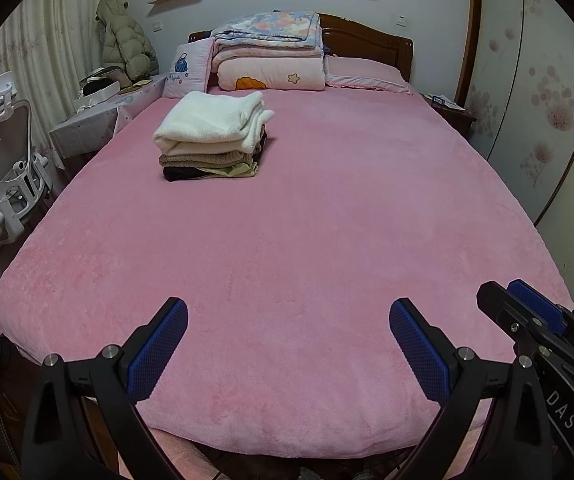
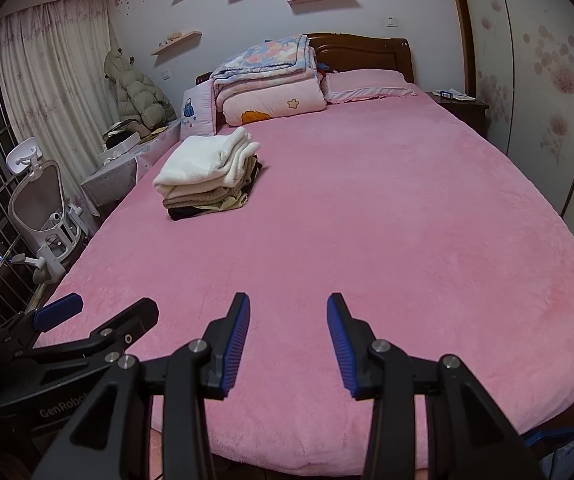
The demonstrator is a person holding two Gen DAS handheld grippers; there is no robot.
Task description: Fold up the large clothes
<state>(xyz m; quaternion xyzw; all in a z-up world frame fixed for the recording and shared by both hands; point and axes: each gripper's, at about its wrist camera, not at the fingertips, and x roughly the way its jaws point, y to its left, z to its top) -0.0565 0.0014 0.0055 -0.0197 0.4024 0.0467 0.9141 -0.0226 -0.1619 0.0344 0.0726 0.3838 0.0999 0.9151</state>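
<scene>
A stack of folded clothes, white fleece on top with tan, yellow and black layers below, rests on the pink bed toward its far left. My left gripper hovers over the bed's near edge, open, nothing between its blue pads. My right gripper hangs beside it over the same edge, also open and empty, its jaws narrower. Each gripper shows in the other's view: the right gripper at the lower right, the left gripper at the lower left. No unfolded garment lies on the bed.
Folded quilts and a pink pillow lie by the wooden headboard. A white office chair and a cluttered side table stand left of the bed. A wardrobe lines the right wall, a nightstand before it.
</scene>
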